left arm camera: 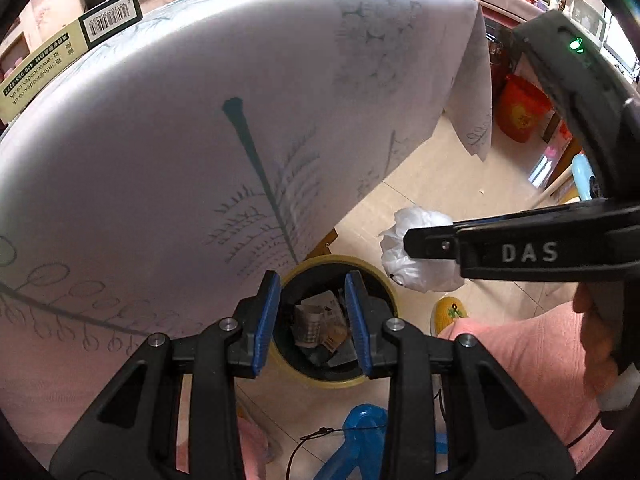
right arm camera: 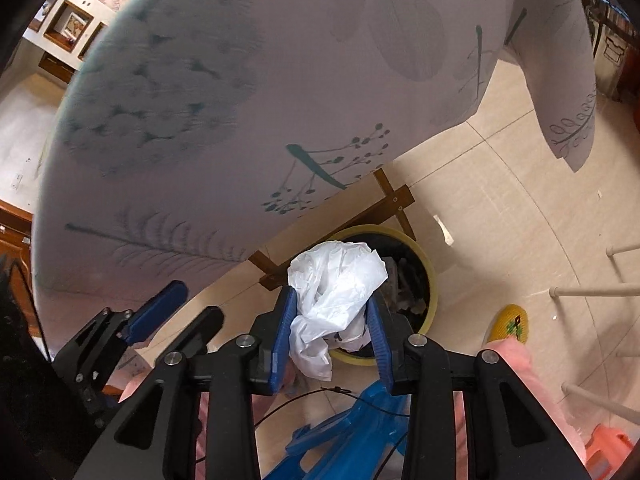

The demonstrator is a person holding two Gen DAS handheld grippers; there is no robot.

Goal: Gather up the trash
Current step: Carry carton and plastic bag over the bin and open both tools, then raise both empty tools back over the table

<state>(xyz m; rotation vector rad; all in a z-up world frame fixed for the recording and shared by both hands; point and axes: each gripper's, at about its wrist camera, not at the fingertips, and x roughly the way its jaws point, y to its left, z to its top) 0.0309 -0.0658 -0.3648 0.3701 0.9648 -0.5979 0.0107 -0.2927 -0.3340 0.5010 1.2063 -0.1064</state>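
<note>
The right gripper (right arm camera: 333,334) pinches a crumpled white plastic bag (right arm camera: 334,298) between its blue pads, thin, glossy and deeply creased, bunched above the near rim of the yellow-rimmed bin (right arm camera: 430,280) on the tiled floor. The left gripper (left arm camera: 314,322) hangs empty, jaws spread, over the bin's paper scraps (left arm camera: 318,324), beside the cloth-covered table (left arm camera: 160,160).

Yellow-rimmed bin (left arm camera: 394,294) on tiled floor (left arm camera: 436,176), mouth open from above, half tucked under draped tablecloth (left arm camera: 200,140) edge of tabletop. Wooden table brace (right arm camera: 394,200) crosses just behind bin. Left claw (left arm camera: 314,320) empty above opening; right claw (right arm camera: 332,332) with white plastic bag (right arm camera: 332,280) above near rim. Blue plastic object (right arm camera: 360,420) crowds floor on near side; yellow slipper (right arm camera: 512,324) beside bin.
</note>
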